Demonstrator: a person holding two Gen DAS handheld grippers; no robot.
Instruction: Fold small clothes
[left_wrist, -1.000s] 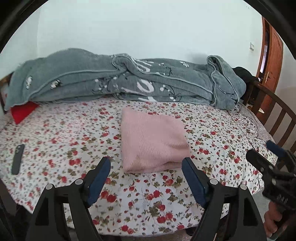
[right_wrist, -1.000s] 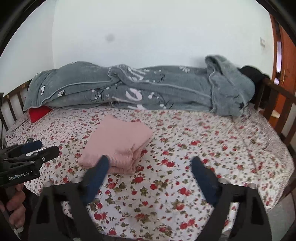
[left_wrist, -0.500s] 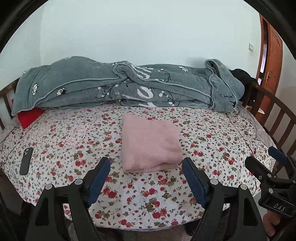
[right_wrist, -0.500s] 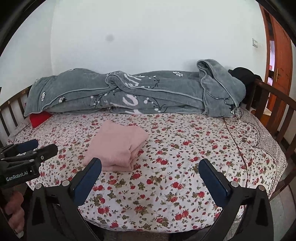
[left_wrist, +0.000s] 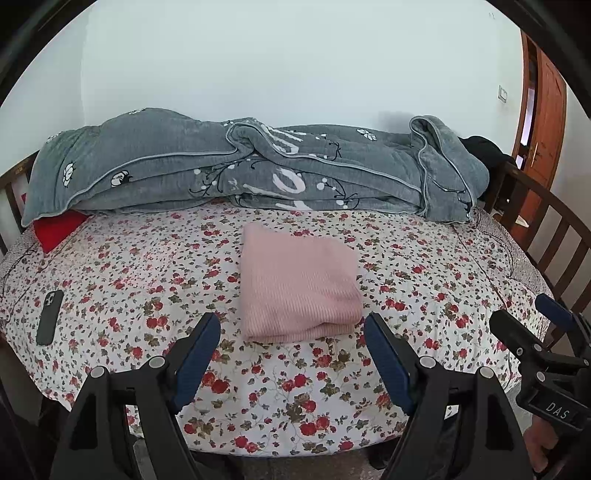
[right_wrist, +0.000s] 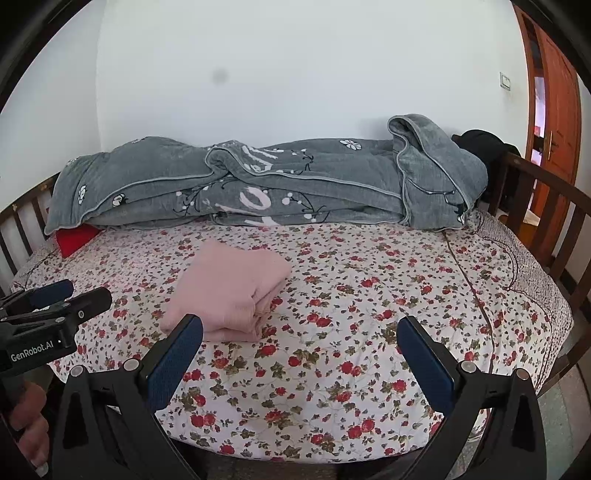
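Ribbed matt pink knit garment (left_wrist: 299, 288); fleecy grey blanket (left_wrist: 258, 173)

A rumpled grey blanket (left_wrist: 258, 173) lies along the wall side of the floral bedsheet (left_wrist: 147, 280), a dark phone (left_wrist: 50, 316) near its left edge.

Garment (left_wrist: 299, 288) on bed (left_wrist: 424, 280), blanket (left_wrist: 258, 170) behind.

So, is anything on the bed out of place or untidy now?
Nothing much. The pink garment lies neatly folded on the floral sheet. Only a dark phone lies near the left edge, and the grey blanket is bunched along the wall.
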